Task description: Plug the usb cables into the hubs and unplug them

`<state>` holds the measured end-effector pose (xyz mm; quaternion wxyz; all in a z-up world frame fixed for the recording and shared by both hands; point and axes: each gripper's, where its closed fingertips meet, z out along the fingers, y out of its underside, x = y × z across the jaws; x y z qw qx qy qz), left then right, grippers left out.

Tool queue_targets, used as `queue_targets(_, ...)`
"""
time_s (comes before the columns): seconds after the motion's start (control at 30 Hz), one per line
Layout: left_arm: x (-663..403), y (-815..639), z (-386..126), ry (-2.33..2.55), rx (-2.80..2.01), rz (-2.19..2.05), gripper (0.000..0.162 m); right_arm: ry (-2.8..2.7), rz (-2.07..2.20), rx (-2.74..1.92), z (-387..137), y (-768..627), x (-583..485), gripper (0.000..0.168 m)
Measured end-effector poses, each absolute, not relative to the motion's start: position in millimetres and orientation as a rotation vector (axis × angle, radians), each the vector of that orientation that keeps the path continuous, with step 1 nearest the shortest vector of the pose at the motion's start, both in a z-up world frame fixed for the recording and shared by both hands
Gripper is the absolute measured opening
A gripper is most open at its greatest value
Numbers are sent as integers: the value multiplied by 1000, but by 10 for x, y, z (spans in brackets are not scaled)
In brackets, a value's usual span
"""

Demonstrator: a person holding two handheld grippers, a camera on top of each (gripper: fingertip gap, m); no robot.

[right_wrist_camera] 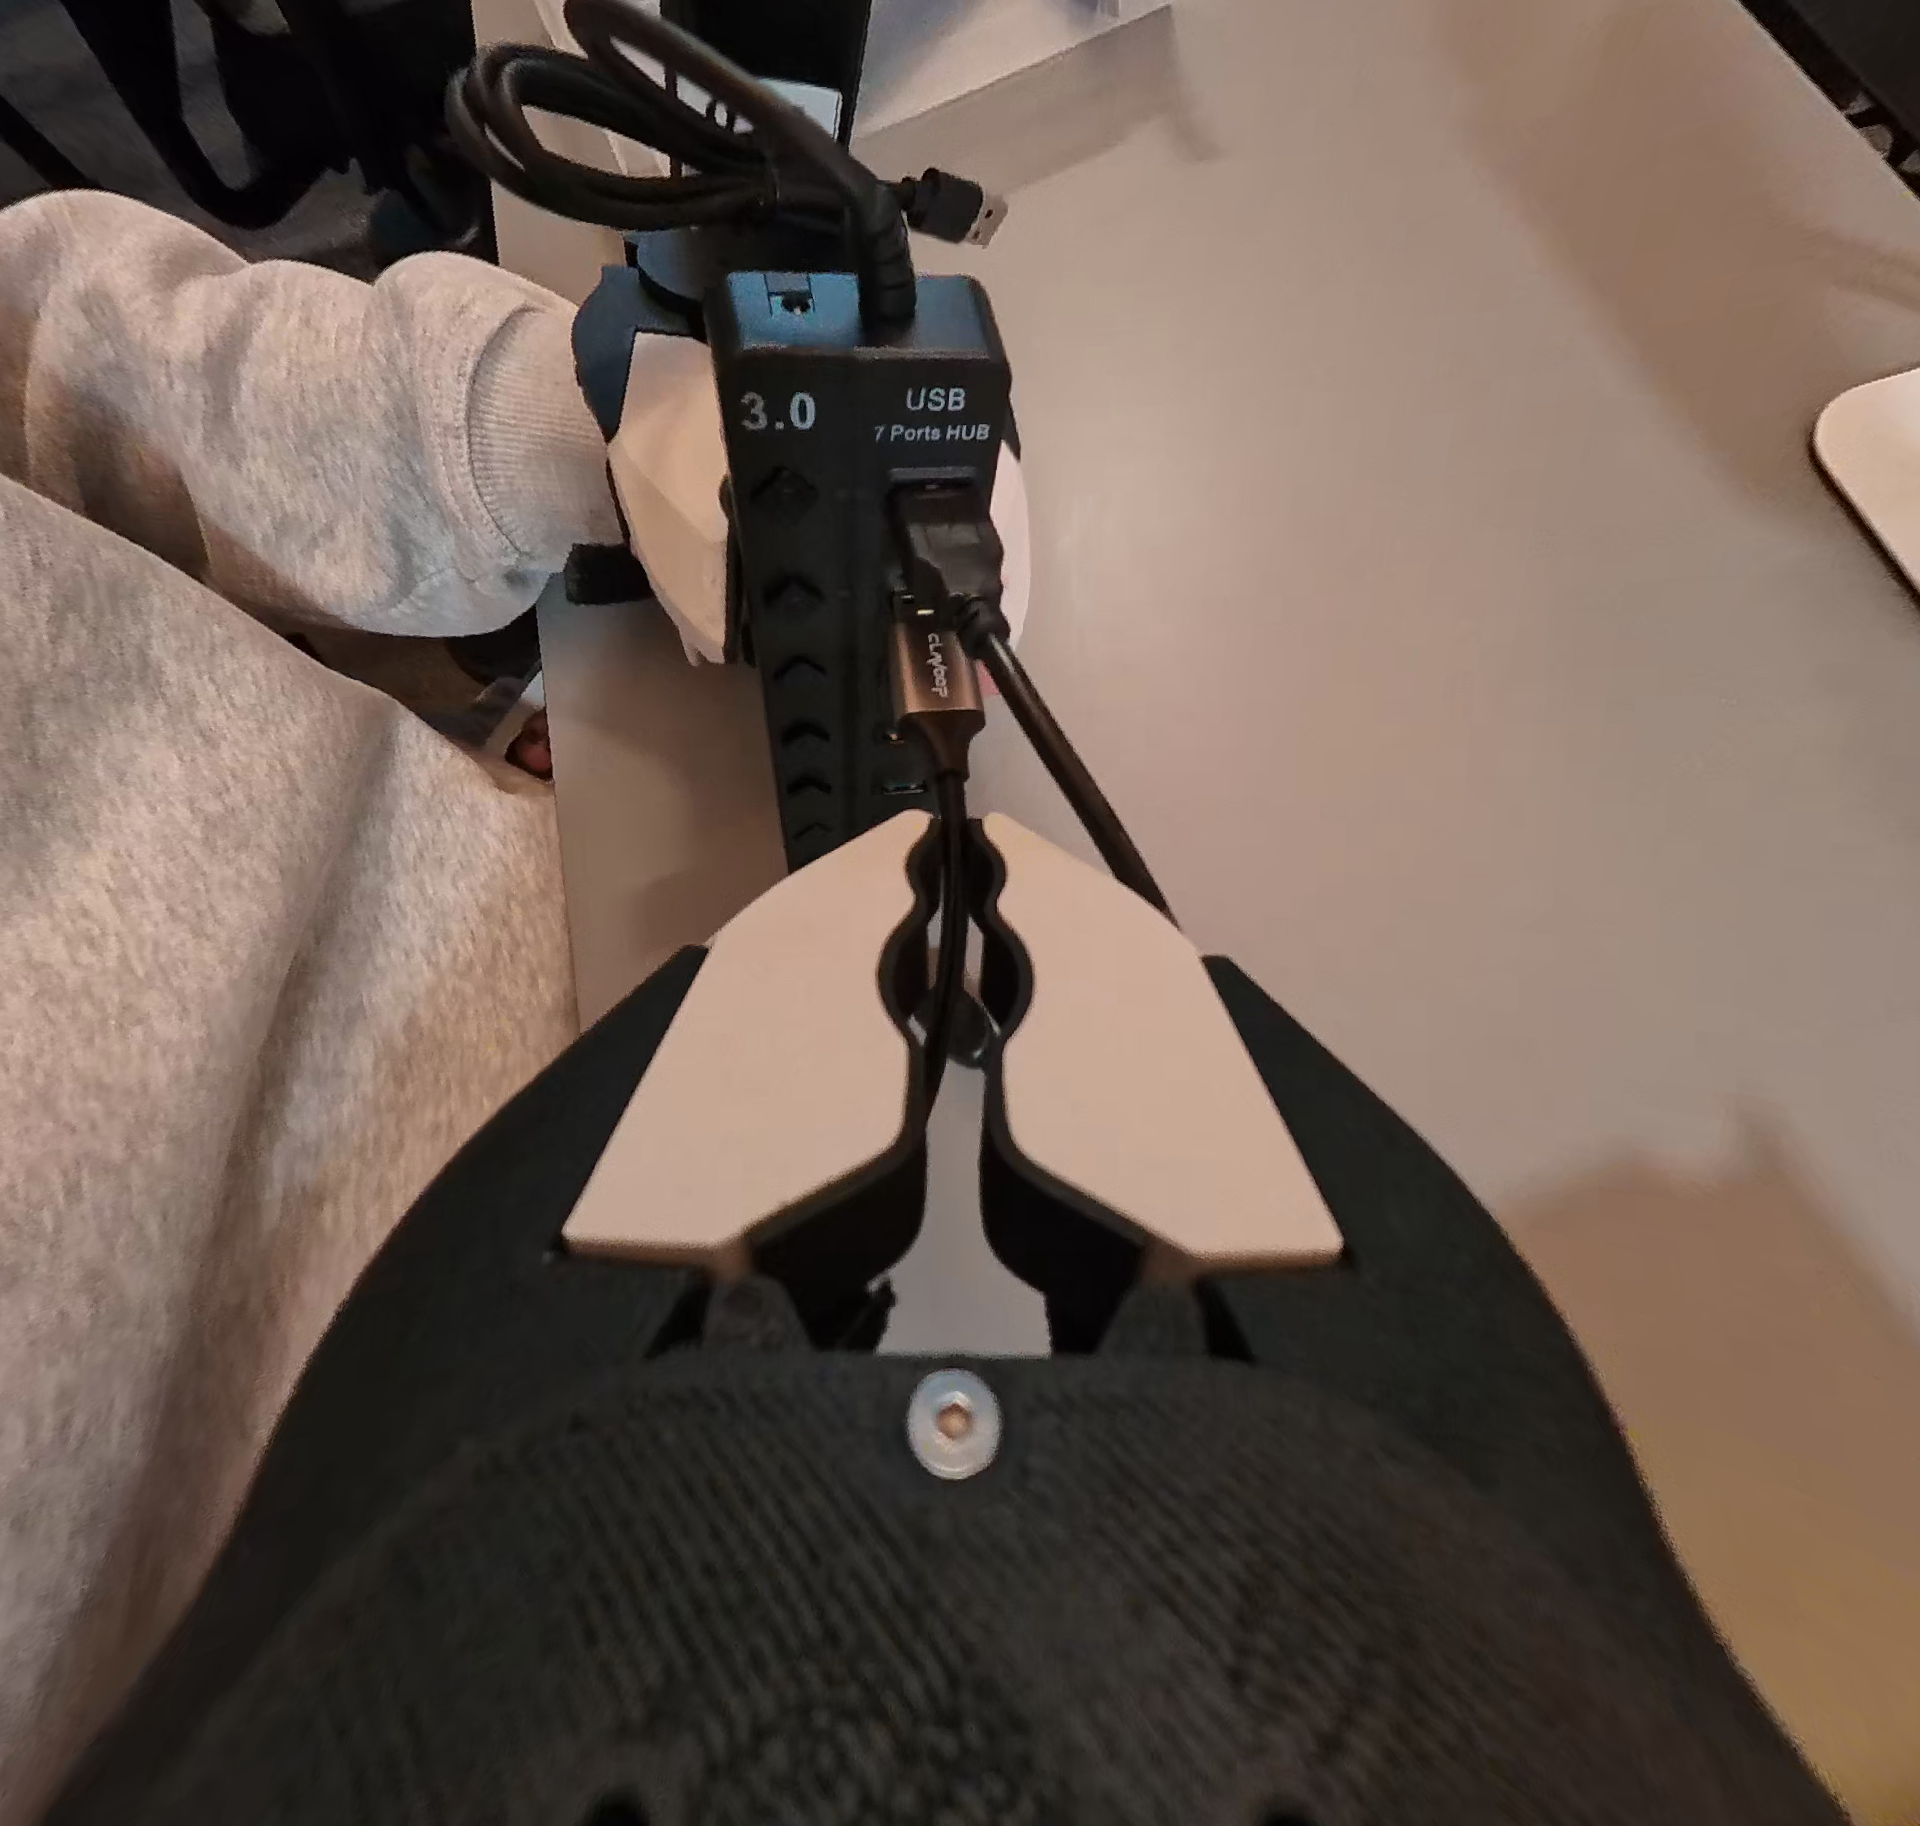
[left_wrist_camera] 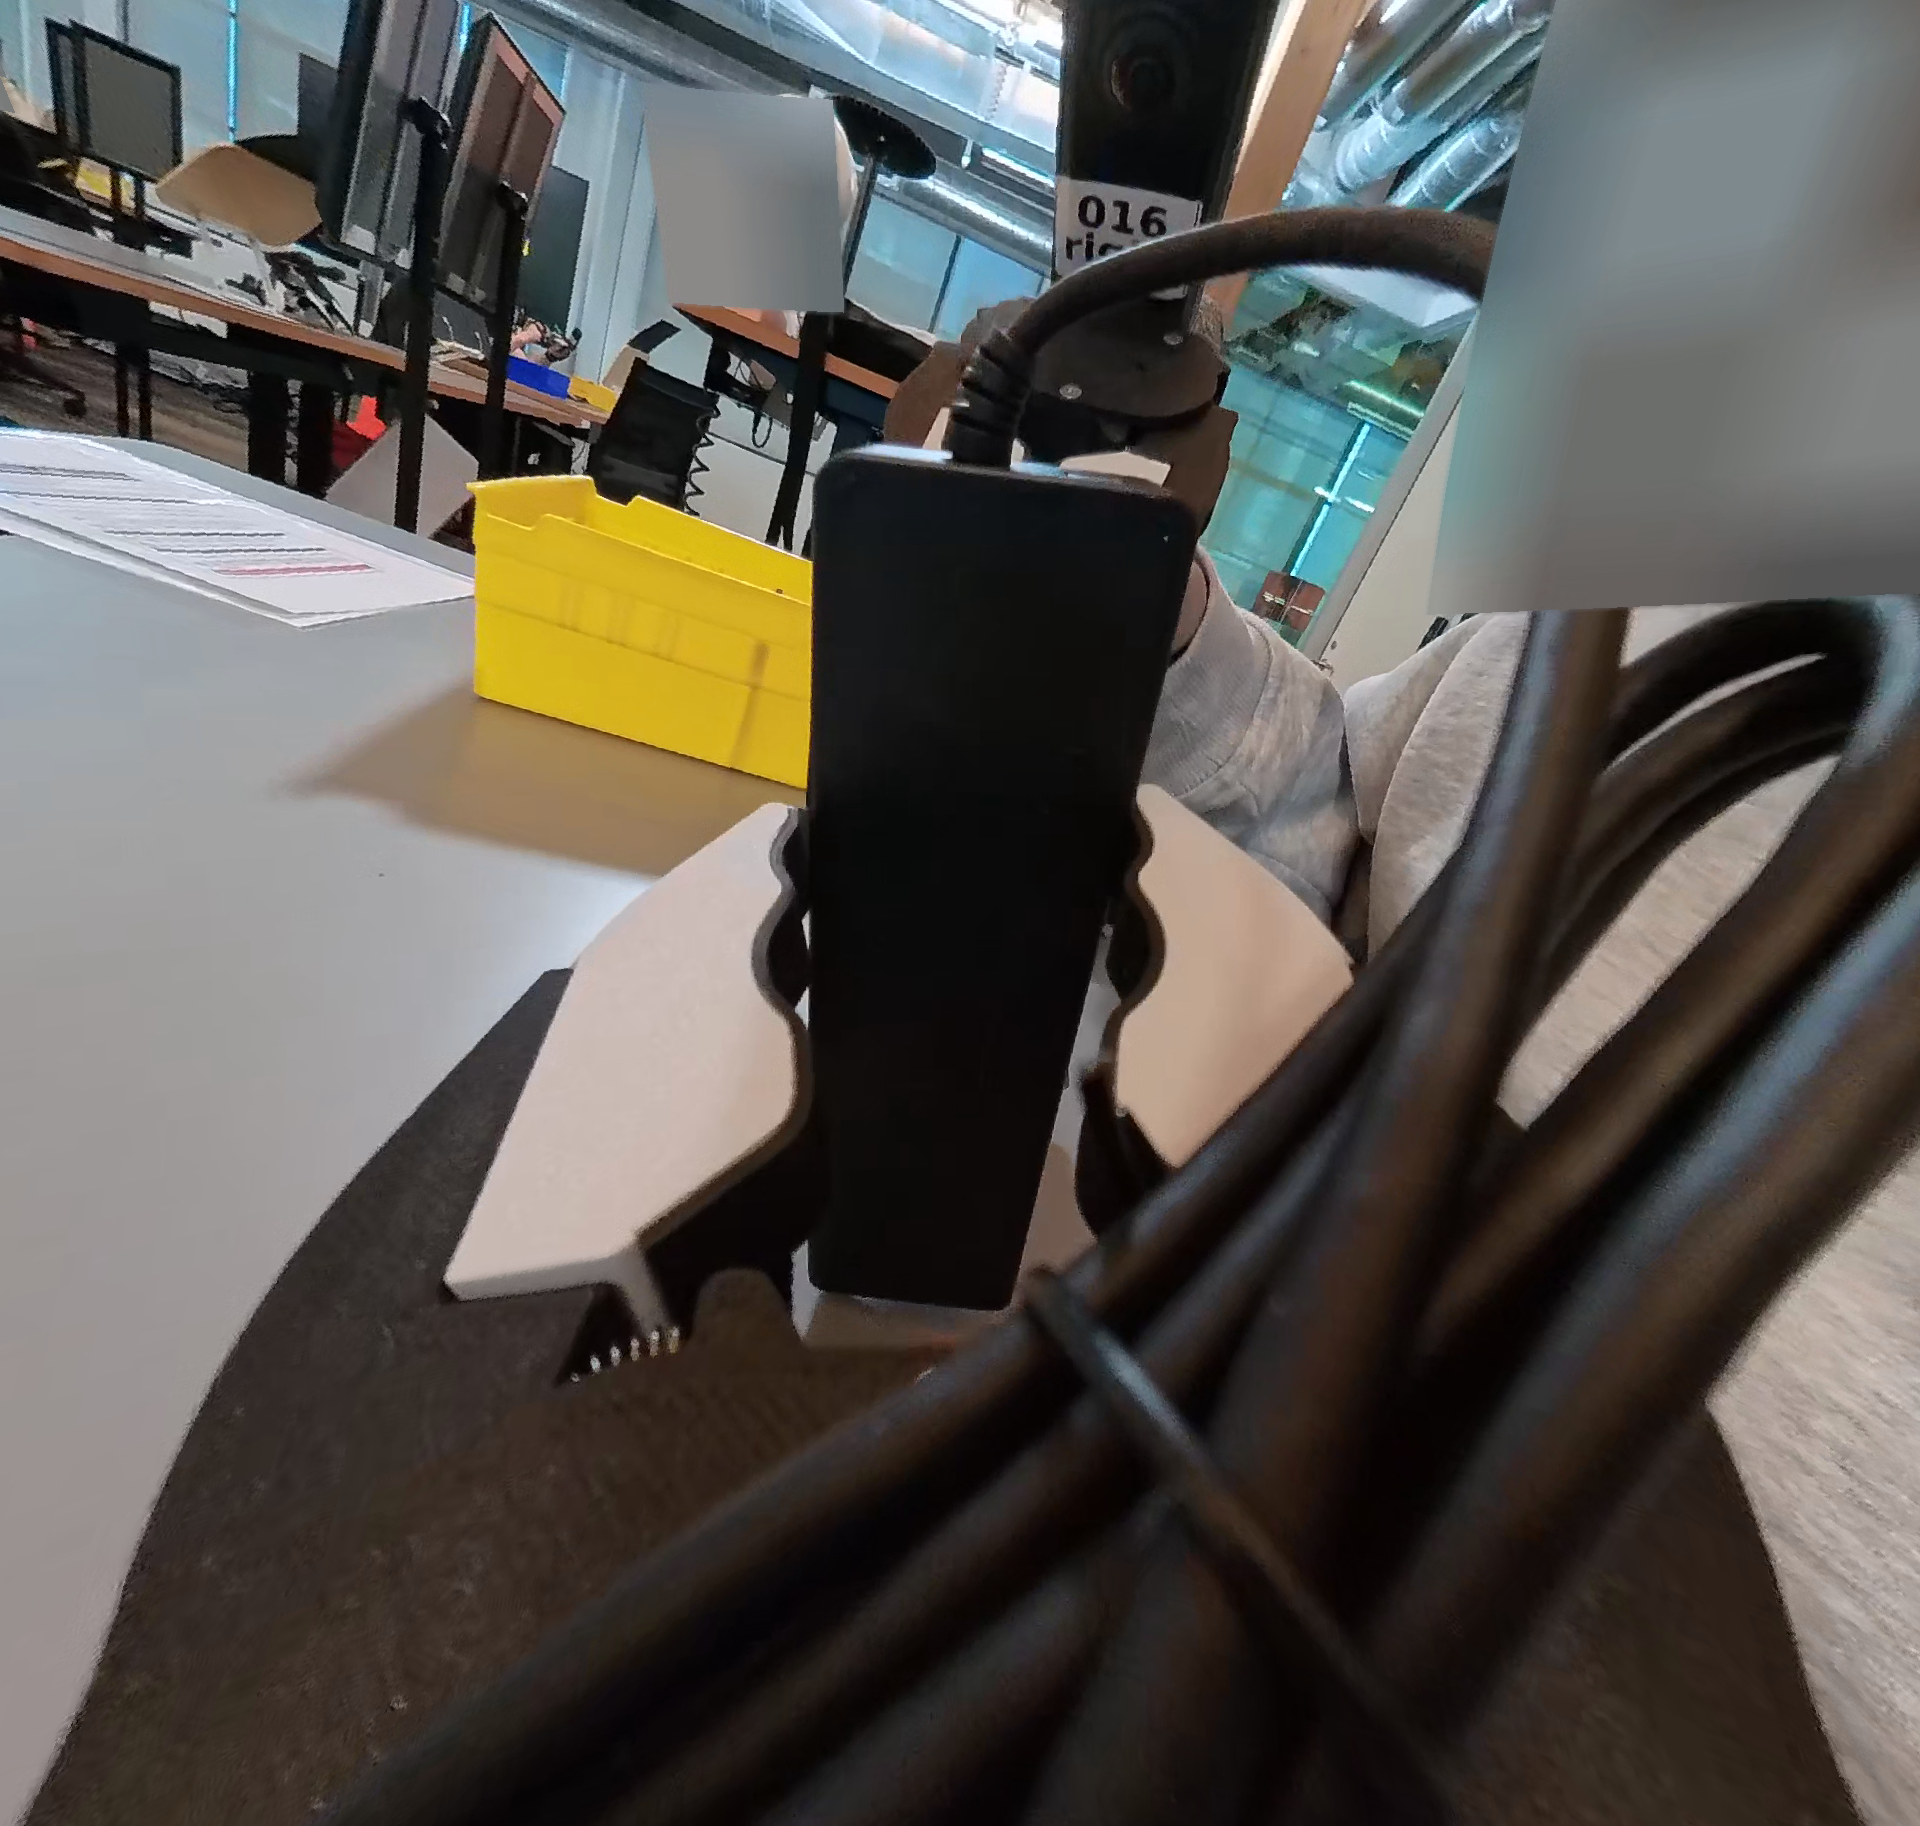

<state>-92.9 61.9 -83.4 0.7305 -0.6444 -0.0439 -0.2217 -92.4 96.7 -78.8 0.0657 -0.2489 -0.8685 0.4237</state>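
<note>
hub [right_wrist_camera: 831,529] clamped by left gripper [left_wrist_camera: 961,903]; right gripper [right_wrist_camera: 954,841] pinches cable [right_wrist_camera: 948,903]; yellow bin's [left_wrist_camera: 634,654] contents hidden.

The hub [left_wrist_camera: 977,883] hides its ports; bundled cable [left_wrist_camera: 1351,1309] blurred.

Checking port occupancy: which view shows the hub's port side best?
Right wrist view. The hub faces the camera port side up, with two plugs in its upper ports and the right gripper closed on a thin cable. The left wrist view shows only the hub's plain back, clamped in the left gripper.
</note>
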Motion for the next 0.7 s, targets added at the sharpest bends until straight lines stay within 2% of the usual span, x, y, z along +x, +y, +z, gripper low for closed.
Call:
queue_targets(0.6,-1153,666,-807,-247,-1339,-430,59,-2312,1441,-928,-721,1004,-1253,9)
queue_targets(0.63,-1186,675,-808,-272,-1327,-425,53,-2287,1464,-941,-723,1003,-1278,9)
queue_targets(0.7,-1199,711,-853,-291,-1344,-416,53,-2254,1592,-965,-688,962,-1282,12)
